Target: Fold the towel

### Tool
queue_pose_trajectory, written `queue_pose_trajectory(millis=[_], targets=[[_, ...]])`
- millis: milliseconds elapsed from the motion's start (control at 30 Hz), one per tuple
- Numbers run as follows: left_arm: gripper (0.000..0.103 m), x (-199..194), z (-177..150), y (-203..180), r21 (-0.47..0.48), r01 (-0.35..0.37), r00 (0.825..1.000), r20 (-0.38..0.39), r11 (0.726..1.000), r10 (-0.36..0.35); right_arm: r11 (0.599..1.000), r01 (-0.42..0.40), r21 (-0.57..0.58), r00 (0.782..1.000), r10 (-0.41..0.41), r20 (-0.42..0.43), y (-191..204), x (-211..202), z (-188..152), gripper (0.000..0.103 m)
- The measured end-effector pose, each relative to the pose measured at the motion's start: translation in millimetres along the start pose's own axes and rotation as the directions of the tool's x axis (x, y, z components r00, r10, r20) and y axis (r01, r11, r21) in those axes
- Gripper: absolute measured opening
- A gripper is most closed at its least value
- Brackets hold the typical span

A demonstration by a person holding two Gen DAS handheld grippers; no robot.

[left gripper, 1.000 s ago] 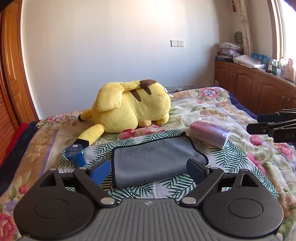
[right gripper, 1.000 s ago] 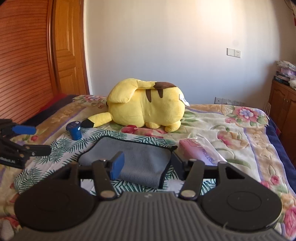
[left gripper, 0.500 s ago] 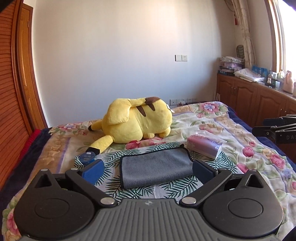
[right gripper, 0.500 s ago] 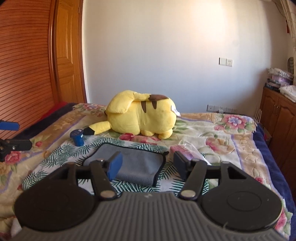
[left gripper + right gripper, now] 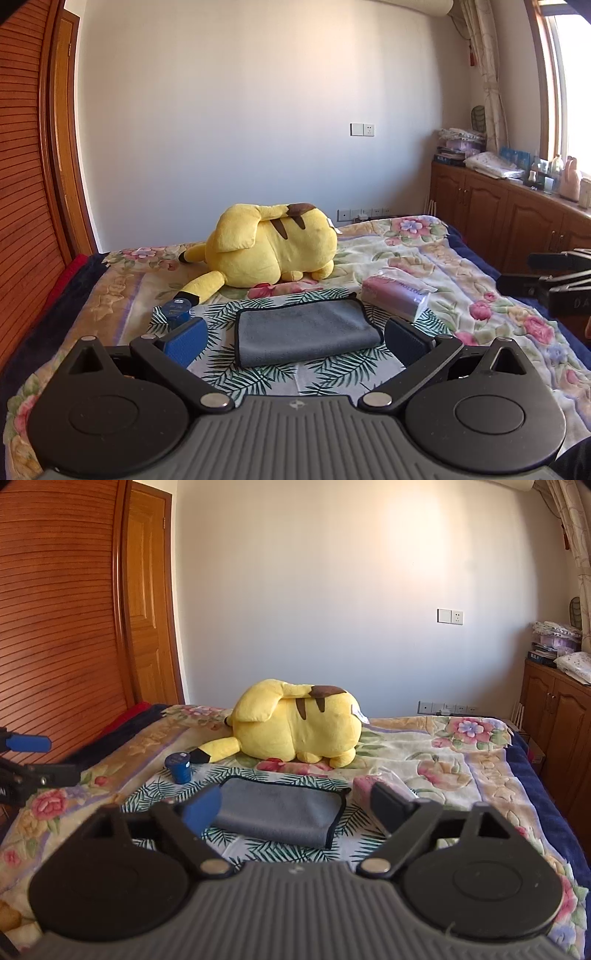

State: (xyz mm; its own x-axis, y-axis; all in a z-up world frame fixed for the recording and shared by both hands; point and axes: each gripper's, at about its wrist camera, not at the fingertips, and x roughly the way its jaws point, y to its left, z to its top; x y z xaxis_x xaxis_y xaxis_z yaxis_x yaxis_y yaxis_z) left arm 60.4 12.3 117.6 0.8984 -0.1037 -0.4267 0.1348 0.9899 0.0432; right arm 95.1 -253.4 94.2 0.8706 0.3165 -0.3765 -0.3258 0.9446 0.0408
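A grey towel [image 5: 306,332] with a dark hem lies folded flat on a palm-leaf cloth on the bed; it also shows in the right wrist view [image 5: 280,810]. My left gripper [image 5: 295,341] is open and empty, held back from the towel and above it. My right gripper [image 5: 295,808] is open and empty too, also short of the towel. The right gripper's fingers show at the right edge of the left wrist view [image 5: 554,284]. The left gripper's fingers show at the left edge of the right wrist view [image 5: 26,757].
A big yellow plush toy [image 5: 269,249] lies behind the towel. A pink tissue pack [image 5: 395,297] sits to its right, a small blue jar [image 5: 179,768] to its left. Wooden cabinets [image 5: 517,221] line the right wall, a wooden wardrobe [image 5: 55,627] the left.
Both grippers have pulled back and risen away from the towel, so it looks smaller and farther. Both stay open. The towel has not moved.
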Motion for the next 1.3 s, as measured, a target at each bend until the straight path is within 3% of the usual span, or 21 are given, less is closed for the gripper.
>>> queue_pose_trajectory(millis=[67, 167, 867, 1300], targets=[[0.087, -4.1, -3.4, -3.0, 0.003, 0.000, 1.000, 0.000, 1.000, 0.000, 1.000, -0.002, 0.003, 1.000, 0.002, -0.004, 1.6, -3.6, -3.1, 0.091], [0.087, -10.3, -9.8, -6.1, 0.004, 0.000, 1.000, 0.001, 1.000, 0.000, 1.000, -0.004, -0.001, 1.000, 0.004, 0.008, 5.8, -9.3, -8.7, 0.103], [0.087, -26.4, -71.8, -16.6, -0.034, -0.044, 0.999, 0.004, 0.998, 0.044, 1.000, 0.002, 0.003, 1.000, -0.002, 0.005, 29.7, -21.9, -58.5, 0.103], [0.087, -11.5, -114.3, -16.1, -0.050, -0.093, 0.995, -0.048, 0.994, 0.091, 1.000, 0.003, 0.013, 0.999, -0.002, -0.034, 42.2, -13.2, -88.9, 0.103]])
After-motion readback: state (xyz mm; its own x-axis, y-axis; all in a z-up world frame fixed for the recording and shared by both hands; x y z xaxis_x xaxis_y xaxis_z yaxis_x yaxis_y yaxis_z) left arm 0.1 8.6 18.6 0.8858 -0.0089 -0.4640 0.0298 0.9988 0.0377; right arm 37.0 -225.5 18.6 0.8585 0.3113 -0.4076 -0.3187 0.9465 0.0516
